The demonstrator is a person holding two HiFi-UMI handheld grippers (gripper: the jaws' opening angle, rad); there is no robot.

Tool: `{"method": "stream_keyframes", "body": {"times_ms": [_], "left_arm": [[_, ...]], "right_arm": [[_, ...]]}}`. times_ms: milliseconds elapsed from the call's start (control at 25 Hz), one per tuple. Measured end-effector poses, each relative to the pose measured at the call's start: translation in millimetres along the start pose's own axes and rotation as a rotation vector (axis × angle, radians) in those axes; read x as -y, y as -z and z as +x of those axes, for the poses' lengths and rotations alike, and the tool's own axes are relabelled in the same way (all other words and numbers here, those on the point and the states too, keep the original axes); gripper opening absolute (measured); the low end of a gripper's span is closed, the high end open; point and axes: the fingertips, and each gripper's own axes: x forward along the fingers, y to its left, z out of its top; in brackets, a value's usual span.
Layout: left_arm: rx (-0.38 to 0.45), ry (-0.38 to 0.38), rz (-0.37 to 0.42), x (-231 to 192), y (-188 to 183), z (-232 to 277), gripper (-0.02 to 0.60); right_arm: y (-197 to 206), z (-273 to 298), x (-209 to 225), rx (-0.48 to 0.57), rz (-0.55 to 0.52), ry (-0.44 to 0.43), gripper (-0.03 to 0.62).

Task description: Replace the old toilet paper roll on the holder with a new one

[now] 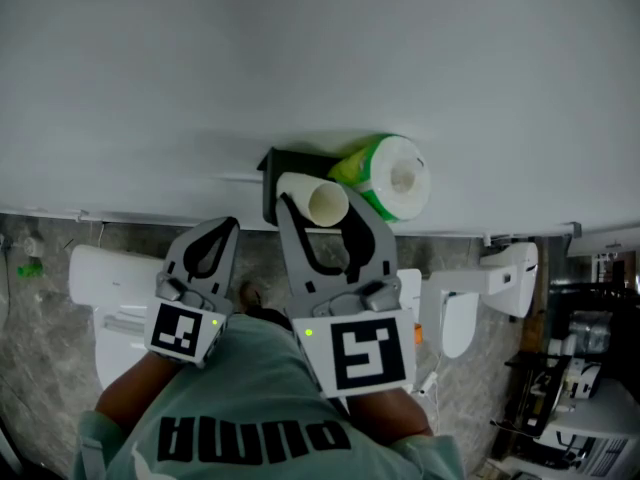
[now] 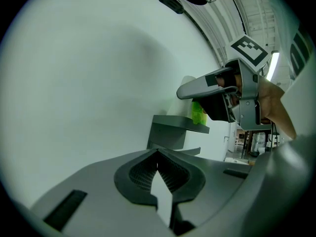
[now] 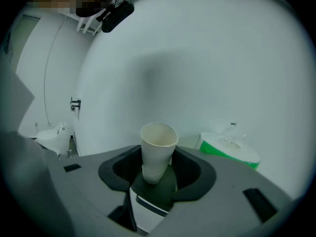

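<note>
**A:** What are my grippers doing rn?

**B:** Your left gripper (image 2: 159, 179) is sitting clenched w/ nothing in it. Your right gripper (image 3: 157, 169) is pinching the old cardboard tube (image 3: 159, 147), which is standing upright across the jaws, open end up.

**A:** And the new roll (image 1: 395, 176)?

**B:** It's sitting on end atop the holder (image 1: 275, 168), just right of your R jaws and beyond them, so your R hand's nearer. The wall (image 1: 300, 58) is backing it all, w/ a toilet (image 3: 53, 134) and stone floor (image 1: 40, 288) lying below.
</note>
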Motion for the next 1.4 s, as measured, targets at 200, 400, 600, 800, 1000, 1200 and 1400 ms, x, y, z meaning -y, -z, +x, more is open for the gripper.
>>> {"method": "stream_keyframes", "body": {"times_ms": [200, 400, 600, 800, 1000, 1200, 1400], "left_arm": [[0.005, 0.002, 0.001, -3.9, -2.9, -1.1, 0.005], [0.009, 0.0, 0.001, -6.9, -3.8, -2.3, 0.005], [0.01, -0.001, 0.0, -10.5, -3.0, -1.4, 0.005], [0.005, 0.005, 0.003, -9.8, -2.4, -2.6, 0.005], [0.0, 0.012, 0.007, -7.0, -1.7, -2.9, 0.005], [-0.004, 0.019, 0.018, -1.6, -3.6, -3.1, 0.005], [-0.004, 0.02, 0.028, 4.1, -6.5, -6.4, 0.005]], "right_arm": [[-2.9, 5.6, -0.5, 0.011, 0.002, 0.032, 0.186], [-2.6, 8.5, 1.9, 0.025, 0.016, 0.081, 0.186], [1.3, 13.4, 5.7, 0.024, 0.035, 0.118, 0.186], [4.8, 14.5, 9.3, 0.013, 0.05, 0.152, 0.186], [5.5, 11.7, 10.5, 0.022, 0.066, 0.159, 0.186], [2.5, 2.7, 13.1, 0.047, 0.084, 0.17, 0.187], [-1.4, -10.3, 16.4, 0.084, 0.111, 0.177, 0.187]]}}
